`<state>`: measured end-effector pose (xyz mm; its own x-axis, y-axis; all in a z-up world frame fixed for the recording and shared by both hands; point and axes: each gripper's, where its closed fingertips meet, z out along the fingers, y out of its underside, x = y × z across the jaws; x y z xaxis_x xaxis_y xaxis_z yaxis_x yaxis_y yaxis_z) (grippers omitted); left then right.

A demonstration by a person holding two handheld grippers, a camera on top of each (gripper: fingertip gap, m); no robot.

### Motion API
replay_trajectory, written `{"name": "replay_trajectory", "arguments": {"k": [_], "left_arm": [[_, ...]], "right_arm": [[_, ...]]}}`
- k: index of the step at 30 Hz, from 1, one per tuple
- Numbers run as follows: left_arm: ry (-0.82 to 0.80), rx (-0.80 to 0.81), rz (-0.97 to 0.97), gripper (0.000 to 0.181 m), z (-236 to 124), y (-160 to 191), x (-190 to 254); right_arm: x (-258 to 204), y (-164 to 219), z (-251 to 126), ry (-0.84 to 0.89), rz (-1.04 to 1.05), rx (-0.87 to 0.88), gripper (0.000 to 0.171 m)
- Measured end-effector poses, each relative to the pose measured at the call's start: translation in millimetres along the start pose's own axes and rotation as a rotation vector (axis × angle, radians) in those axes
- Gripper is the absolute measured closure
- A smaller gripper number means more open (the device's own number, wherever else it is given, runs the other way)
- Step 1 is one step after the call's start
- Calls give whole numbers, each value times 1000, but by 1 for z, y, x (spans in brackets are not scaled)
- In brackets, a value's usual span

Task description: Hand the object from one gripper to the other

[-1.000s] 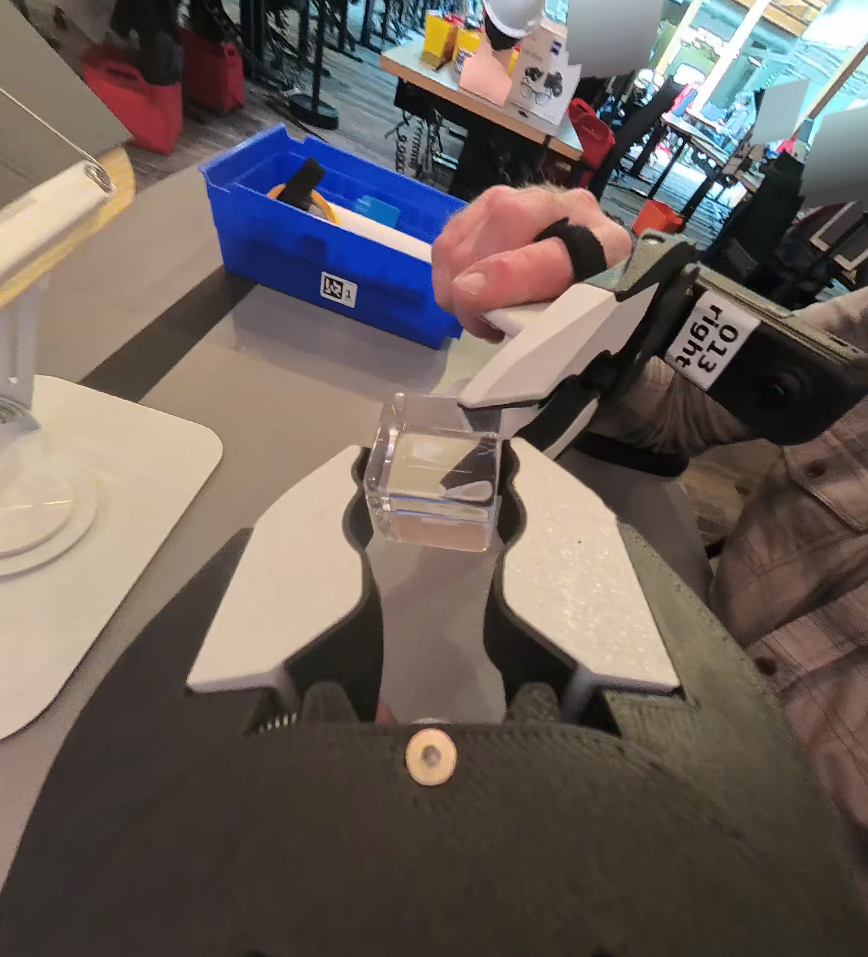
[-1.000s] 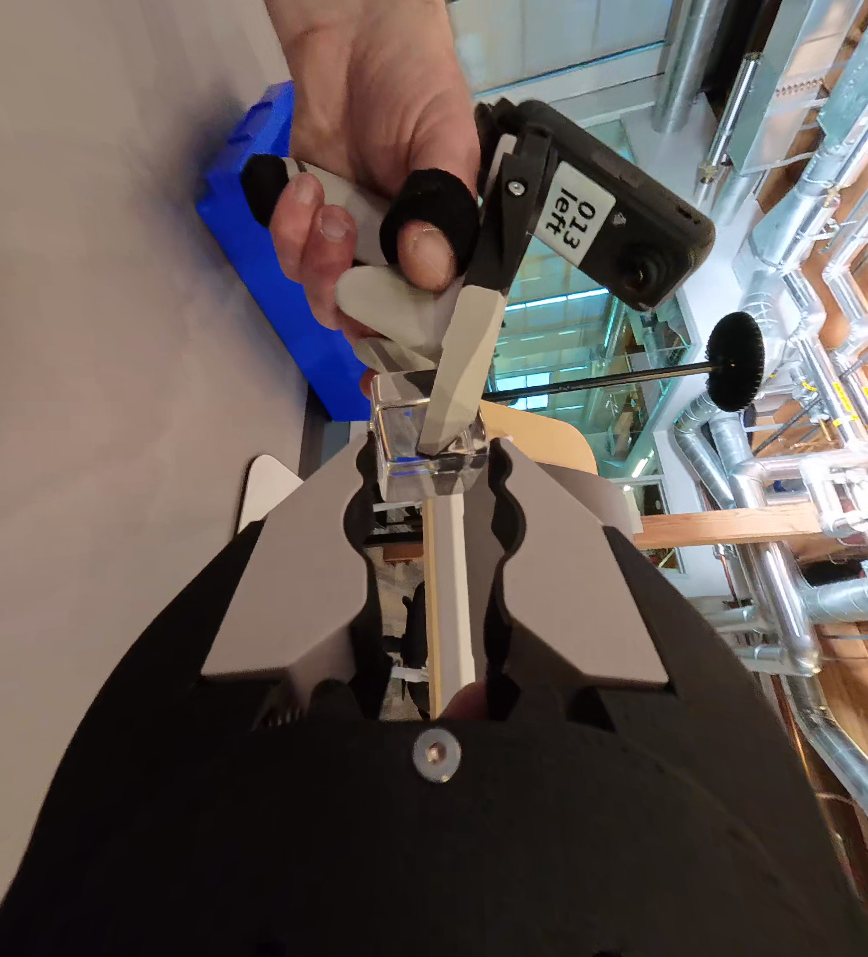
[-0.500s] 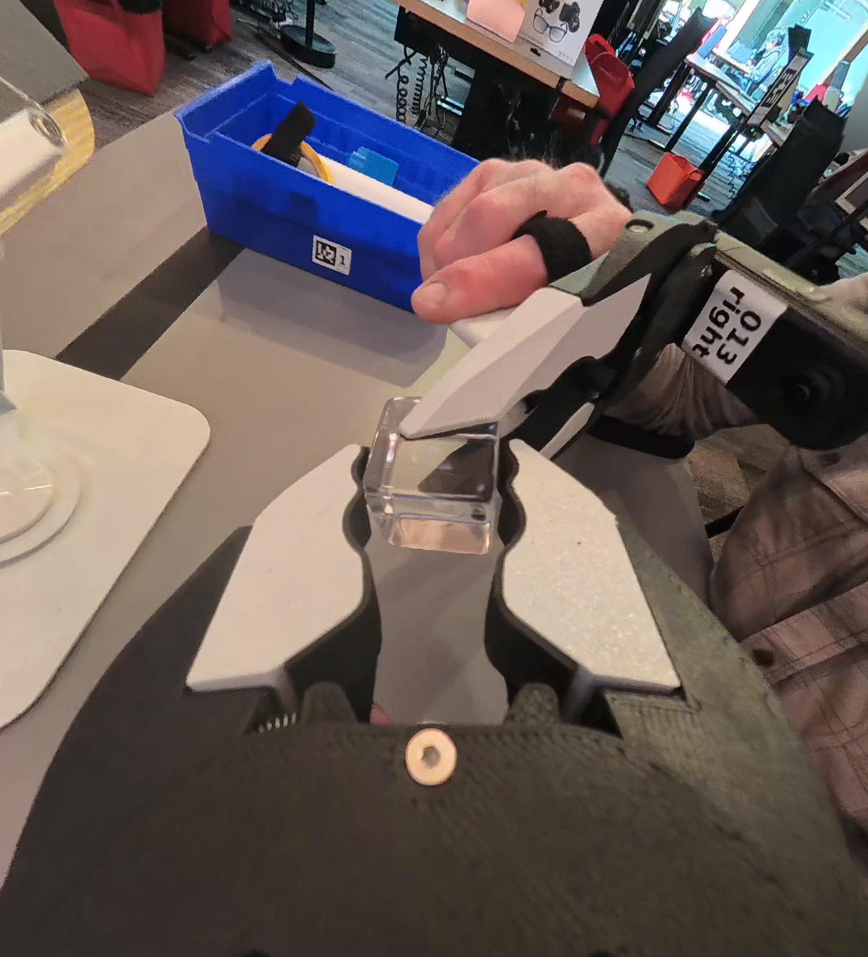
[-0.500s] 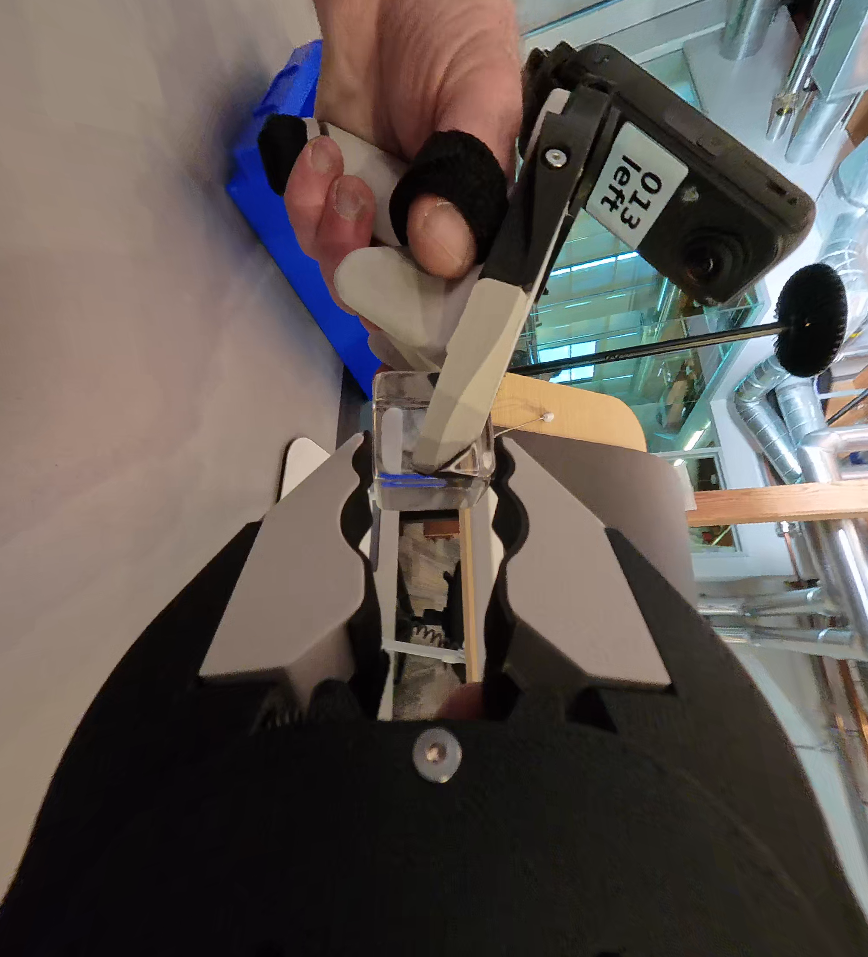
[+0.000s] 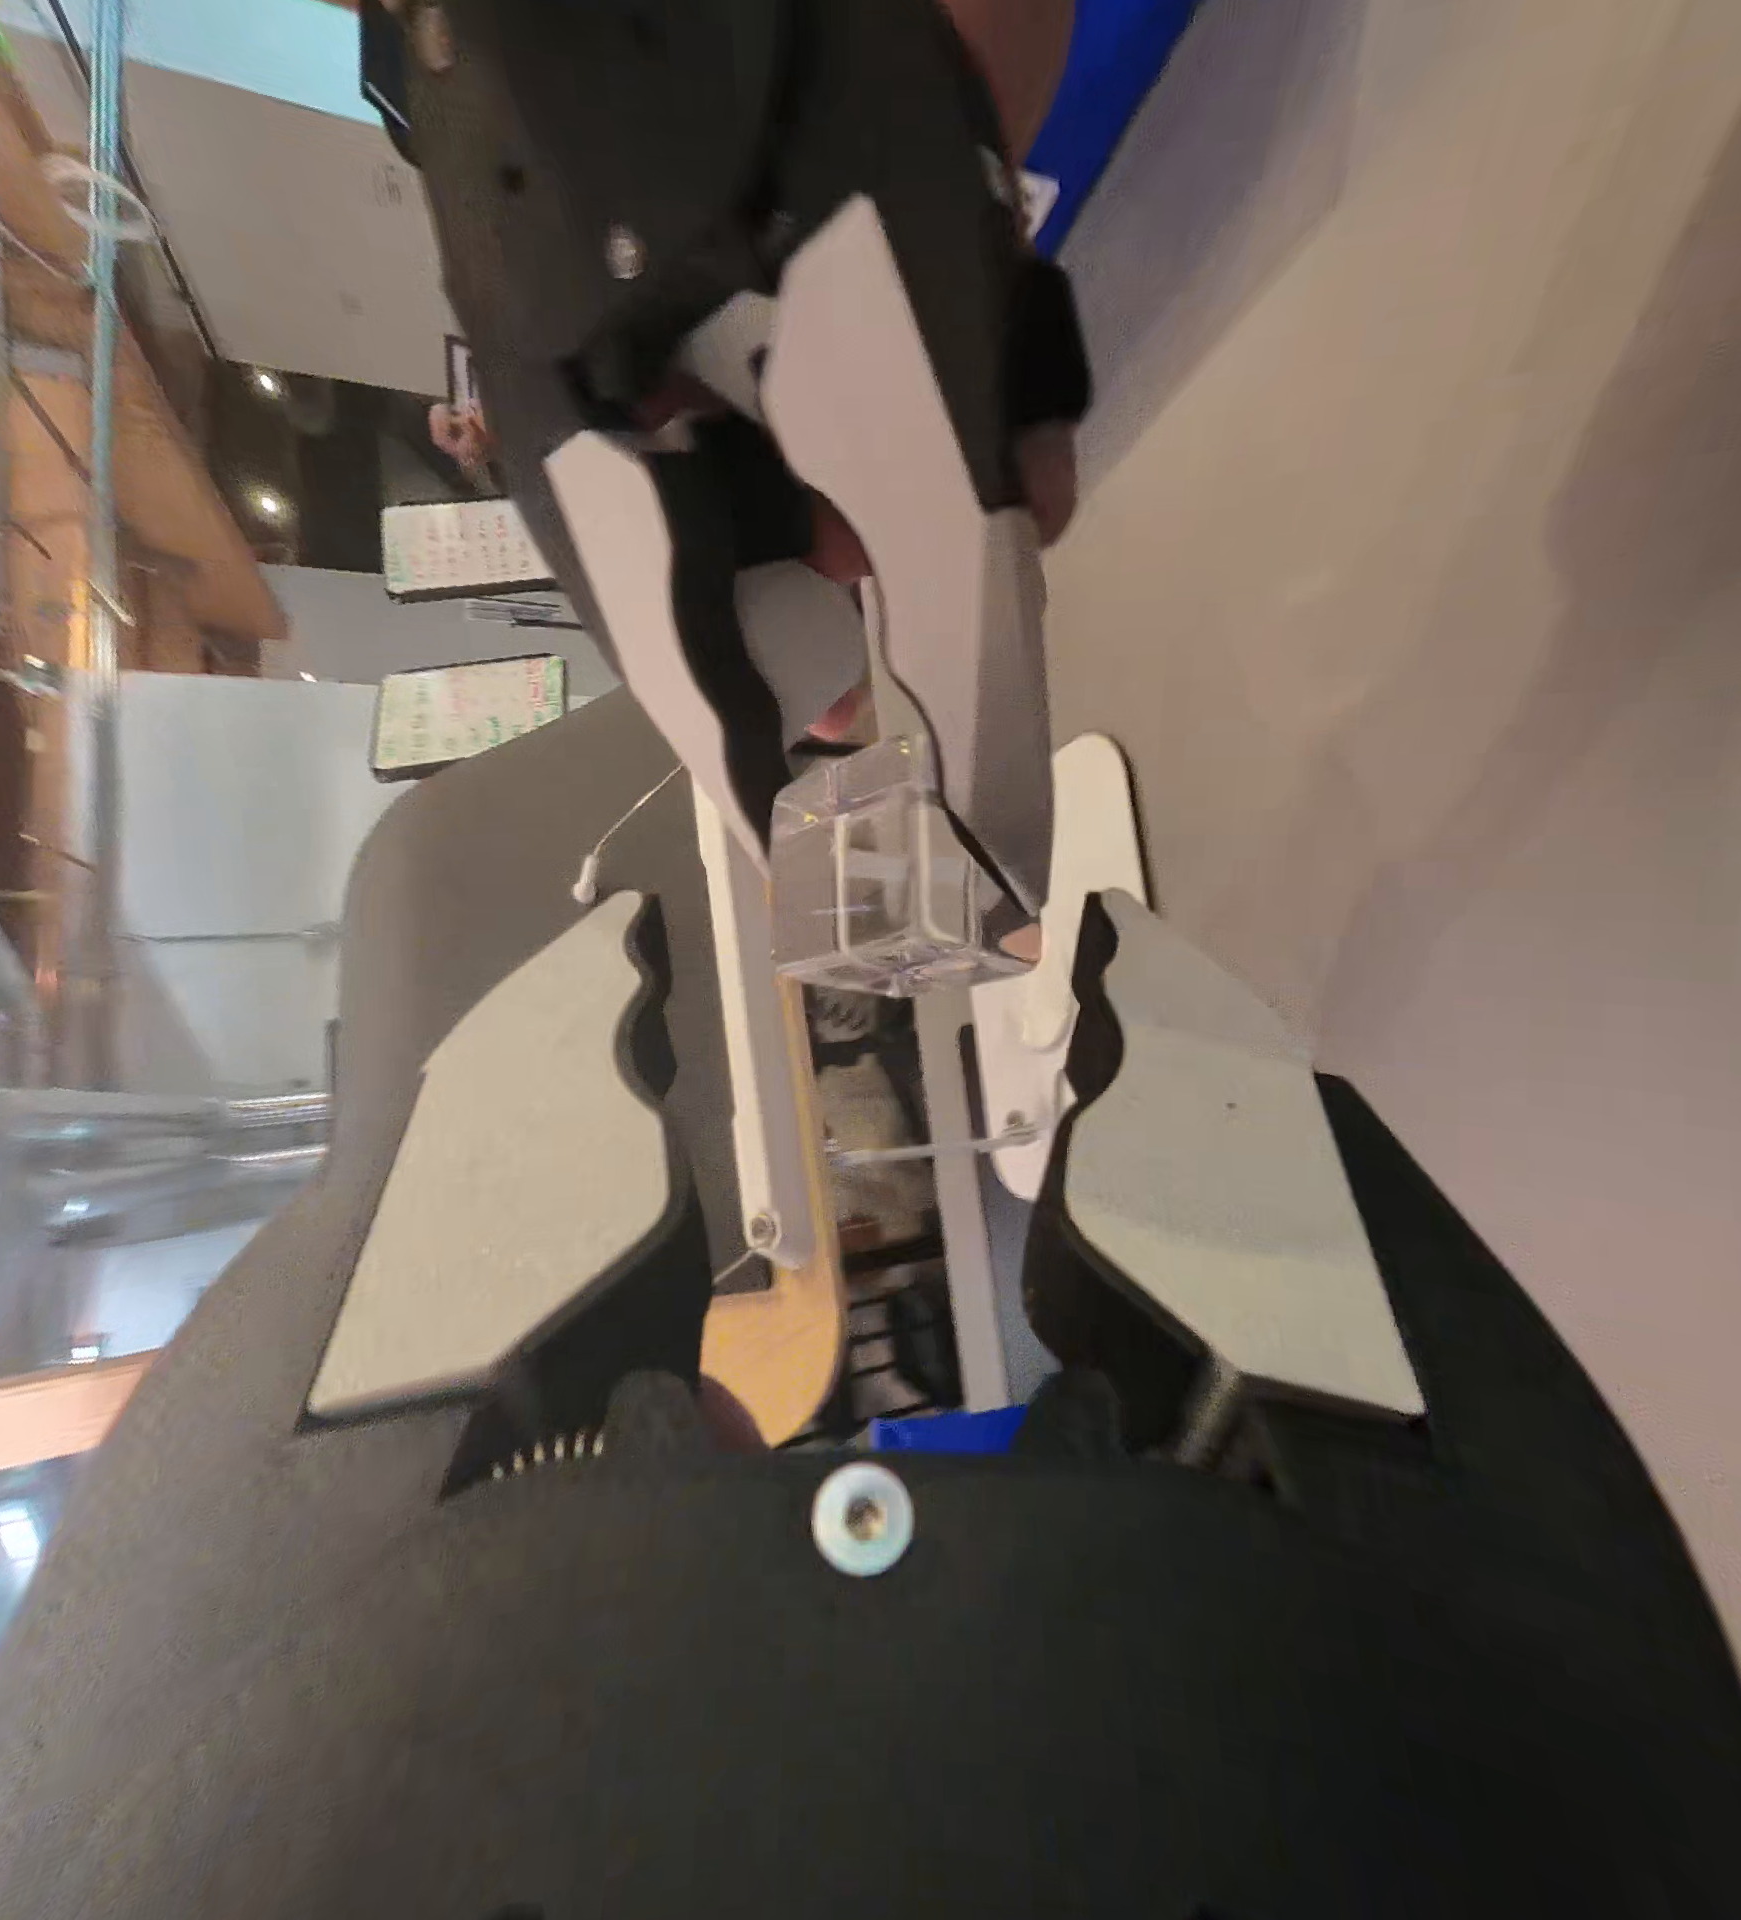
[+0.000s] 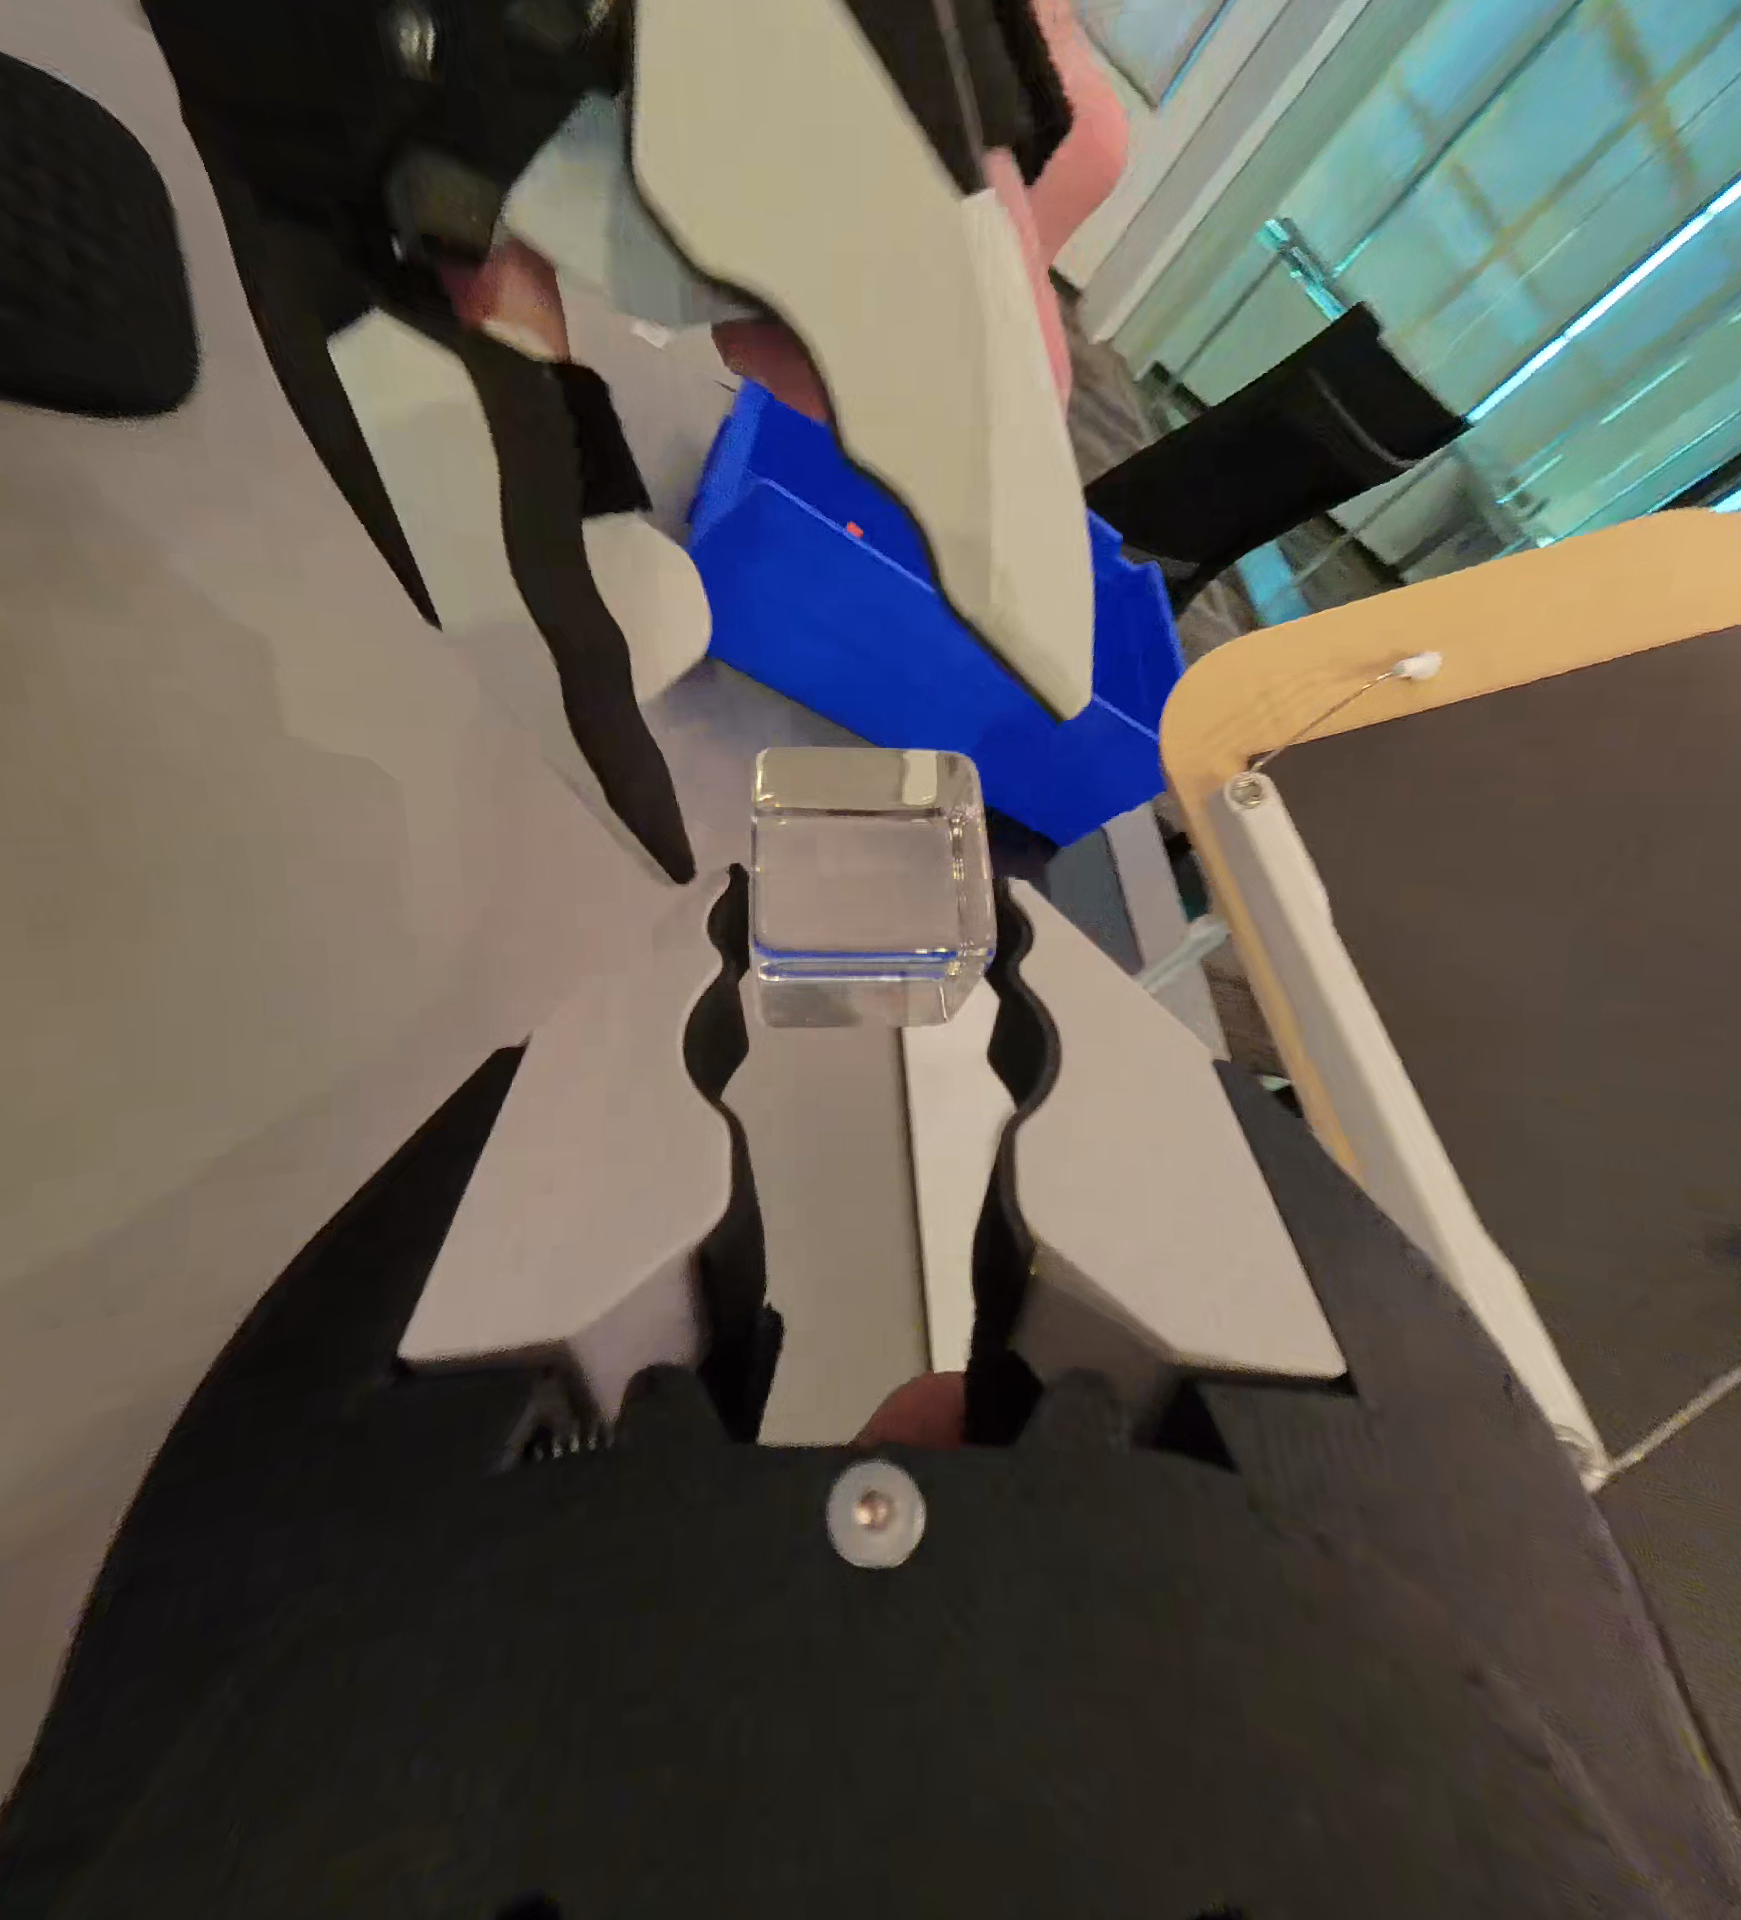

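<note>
A clear cube (image 6: 866,914) sits between the fingertips of my right gripper (image 6: 871,894), which is shut on it. In the left wrist view the same cube (image 5: 876,914) is pinched by the right gripper (image 5: 892,883), which reaches in from above. My left gripper (image 5: 866,909) is open. Its jaws stand wide on either side of the cube, with a gap on each side. In the right wrist view the left gripper (image 6: 876,790) is open just beyond the cube, and its fingers (image 6: 897,416) do not touch it.
A blue bin (image 6: 876,623) stands on the grey table (image 6: 170,779) behind the grippers. A dark board with a wooden rim (image 6: 1468,623) is at the right. A white stand base (image 5: 1105,821) lies on the table (image 5: 1468,520).
Both grippers were shut on the cube. My left gripper has opened and let go, and the cube stays in my right gripper. Both views have swung round sharply.
</note>
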<state>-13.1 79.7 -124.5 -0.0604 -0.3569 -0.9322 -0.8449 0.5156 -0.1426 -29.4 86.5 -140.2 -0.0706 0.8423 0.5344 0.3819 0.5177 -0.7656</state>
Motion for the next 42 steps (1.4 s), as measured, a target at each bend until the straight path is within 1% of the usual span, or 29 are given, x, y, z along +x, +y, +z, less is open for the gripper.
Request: {"name": "replay_trajectory", "arguments": {"k": [1,4,7,9,13,15,16,18,21,23,25,27,28,31,33,37,39,42], "left_arm": [[-6,-23,52,107,3,2,3],[-66,-50,177,114,10,2,5],[-146,-82,306,127,16,4,3],[-173,-65,333,133,18,1,4],[-192,-67,335,134,18,1,4],[-184,-71,295,135,18,4,4],[-180,-81,245,135,18,7,2],[-162,-92,119,134,16,14,-3],[-112,-135,-79,135,14,32,-9],[-47,-157,-200,135,14,41,-8],[-27,-184,-256,135,13,48,-8],[40,-225,-292,136,13,53,-1],[67,-219,-319,136,13,51,1],[240,-190,-413,135,10,43,19],[412,-182,-463,136,4,38,35],[707,-105,-459,135,-16,25,58],[881,-50,-415,135,-34,19,69],[1076,-34,-370,135,-56,12,78]], "right_arm": [[-1,0,-1,-11,19,5,130],[-6,-2,-2,-65,74,22,129],[-13,-6,-5,-142,148,61,129],[-15,-7,-7,-174,185,73,129],[-17,-6,-7,-190,209,79,129],[-13,-8,-7,-166,212,90,128],[-9,-10,-7,-128,190,97,124],[0,-12,-11,-54,116,96,111],[13,-17,-19,92,-70,68,109],[17,-25,-23,176,-194,67,114],[19,-31,-23,235,-264,59,116],[19,-35,-23,284,-357,52,118],[17,-35,-22,300,-418,37,118],[3,-34,-17,279,-562,10,123],[-9,-30,-13,234,-638,-22,125],[-41,-32,-9,86,-687,-25,122],[-54,-32,-8,33,-709,-40,120],[-73,-33,-1,-24,-744,-53,117]]}}
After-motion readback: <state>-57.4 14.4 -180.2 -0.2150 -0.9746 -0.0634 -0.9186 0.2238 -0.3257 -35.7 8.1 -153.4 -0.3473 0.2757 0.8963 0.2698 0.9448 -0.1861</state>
